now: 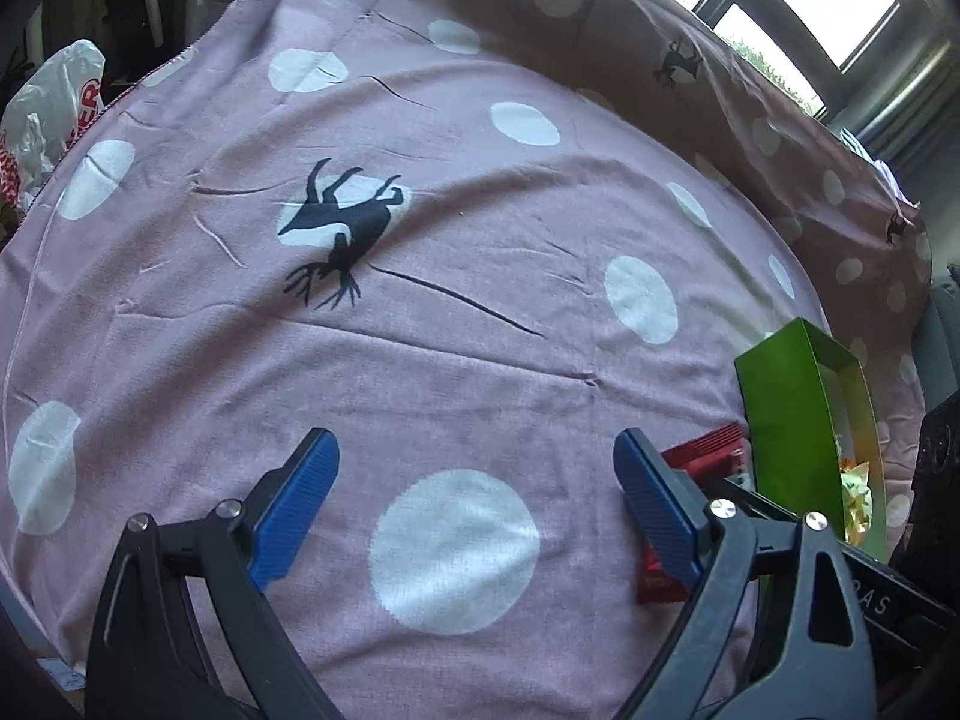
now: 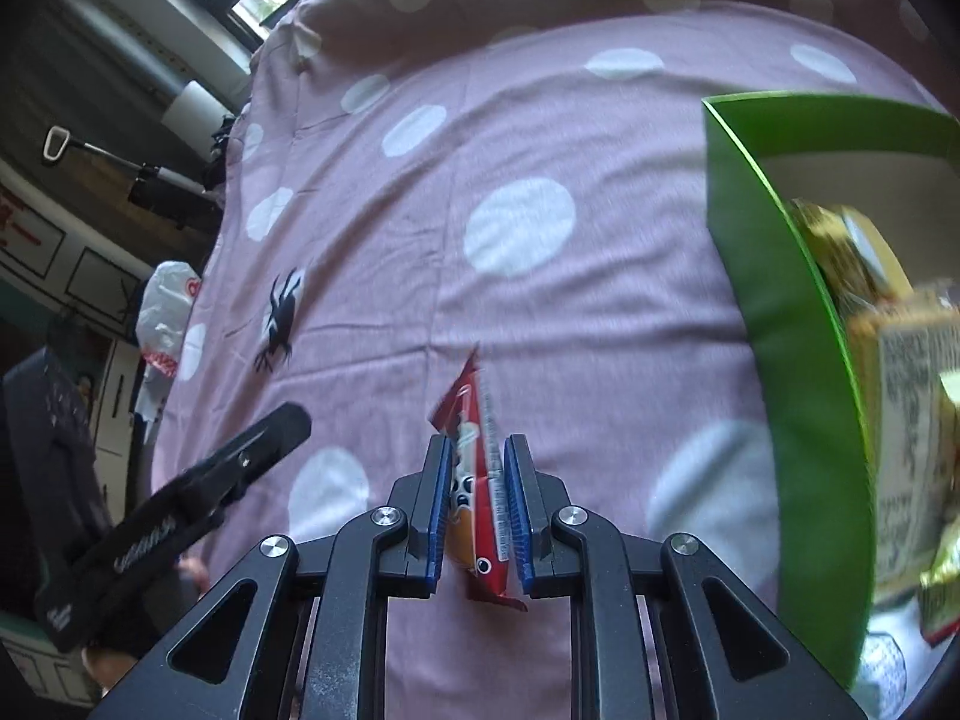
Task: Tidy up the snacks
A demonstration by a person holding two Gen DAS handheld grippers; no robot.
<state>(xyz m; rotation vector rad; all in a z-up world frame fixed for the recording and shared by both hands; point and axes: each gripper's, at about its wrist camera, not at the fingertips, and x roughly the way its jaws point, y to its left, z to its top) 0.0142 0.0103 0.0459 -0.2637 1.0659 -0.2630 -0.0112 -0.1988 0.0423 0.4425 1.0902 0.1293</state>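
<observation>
My right gripper (image 2: 477, 450) is shut on a red snack packet (image 2: 474, 480), which stands on edge between the blue pads above the pink dotted bedsheet (image 2: 540, 312). To its right stands a green box (image 2: 798, 372) with several gold and yellow snack packs (image 2: 900, 360) inside. My left gripper (image 1: 474, 450) is open above the sheet with nothing between its fingers. In the left wrist view the red packet (image 1: 702, 456) shows just behind the right finger, beside the green box (image 1: 786, 414). The left gripper's black finger (image 2: 264, 438) shows at the lower left of the right wrist view.
The sheet (image 1: 456, 312) carries white dots and a black deer print (image 1: 342, 234). A white plastic bag (image 1: 54, 102) lies off the bed's left edge. A pillow in the same fabric (image 1: 720, 84) lies at the far side under a window (image 1: 834, 6).
</observation>
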